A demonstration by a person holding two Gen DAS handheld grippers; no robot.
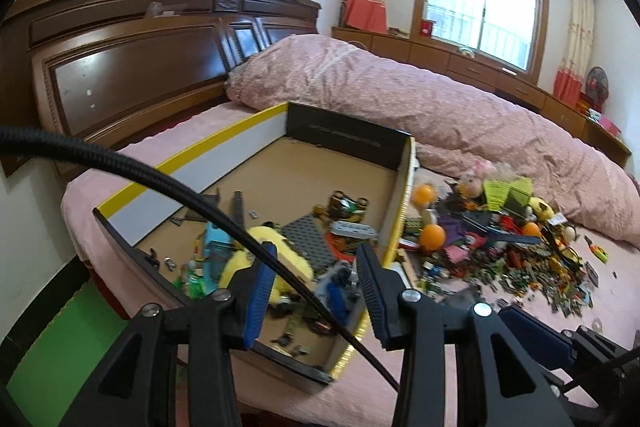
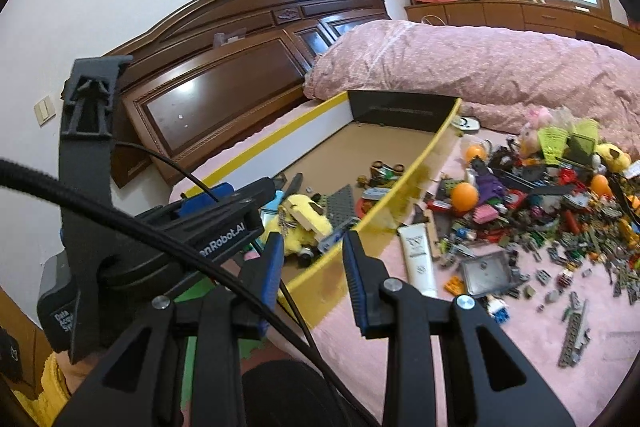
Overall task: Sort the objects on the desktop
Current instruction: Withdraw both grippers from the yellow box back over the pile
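Black tongs fill the bottom of both views. On the left tongs [image 1: 316, 263] the jaws are spread apart and nothing is between them. The right tongs [image 2: 310, 251] are spread too, a bit less wide, and they are empty as well. Both hang in the air above the near end of the box, so I think they have nothing to carry right now and will go for a new toy next.

From big to small: the bed [image 1: 120, 155] comes first. It has a pink sheet and it holds everything, because there is no desk here. A puffy pink quilt [image 1: 400, 99] is pushed to the far side, maybe to make room. Behind it stands a dark wooden headboard [image 1: 132, 59], with a window [image 1: 480, 3] and curtains further back.

Next is the big cardboard box [image 1: 264, 131] with a yellow edge. It lies open on the bed, just left of the mess, so toys can be dropped in with a short move. Inside it are a yellow plush toy [image 1: 276, 259], a gray building plate [image 1: 306, 235] and some small bits.

Then comes the pile of toy bricks [image 2: 560, 219] on the sheet, right of the box. It looks like most of the sorting is not done yet. Orange balls [image 2: 464, 195] sit in the pile. A white tube [image 2: 418, 259] lies just beside the box wall.
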